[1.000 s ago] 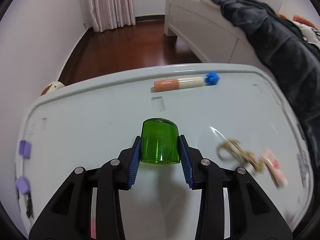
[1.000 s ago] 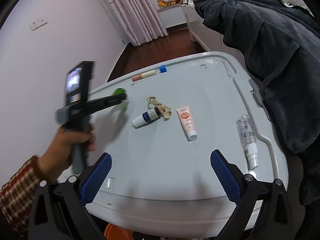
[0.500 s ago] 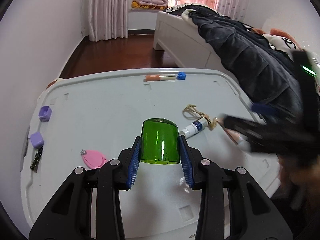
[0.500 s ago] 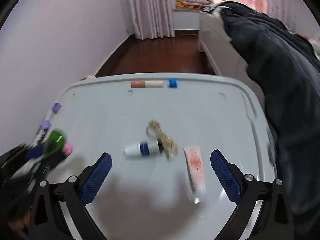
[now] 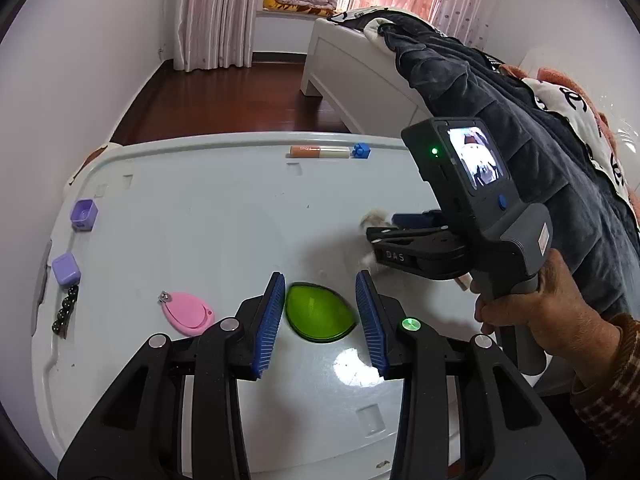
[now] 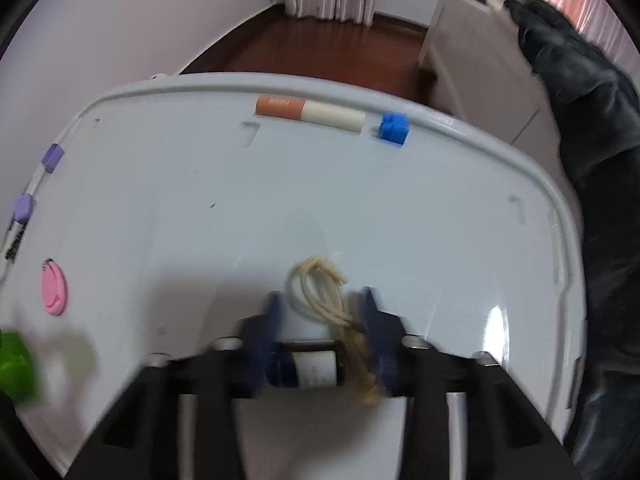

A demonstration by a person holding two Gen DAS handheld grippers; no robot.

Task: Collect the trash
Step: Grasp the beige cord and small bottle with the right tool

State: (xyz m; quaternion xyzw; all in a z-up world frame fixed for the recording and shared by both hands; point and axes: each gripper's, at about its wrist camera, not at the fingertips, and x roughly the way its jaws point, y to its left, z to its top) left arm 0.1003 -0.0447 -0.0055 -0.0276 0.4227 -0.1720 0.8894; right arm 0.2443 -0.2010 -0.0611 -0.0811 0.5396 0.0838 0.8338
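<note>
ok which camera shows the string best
The right wrist view: the string lies looped between the right gripper fingers, beside a small bottle. The left wrist view shows only a blurred bit behind that gripper.

White walls, dark wood floor, pale curtains far left; a white bed with dark bedding right

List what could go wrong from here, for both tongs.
The green cap lies loose on the white lid between the open left tongs; it may roll off. The right tongs straddle both the small bottle and the tangled cord; closing may catch only the cord or drag both.
</note>
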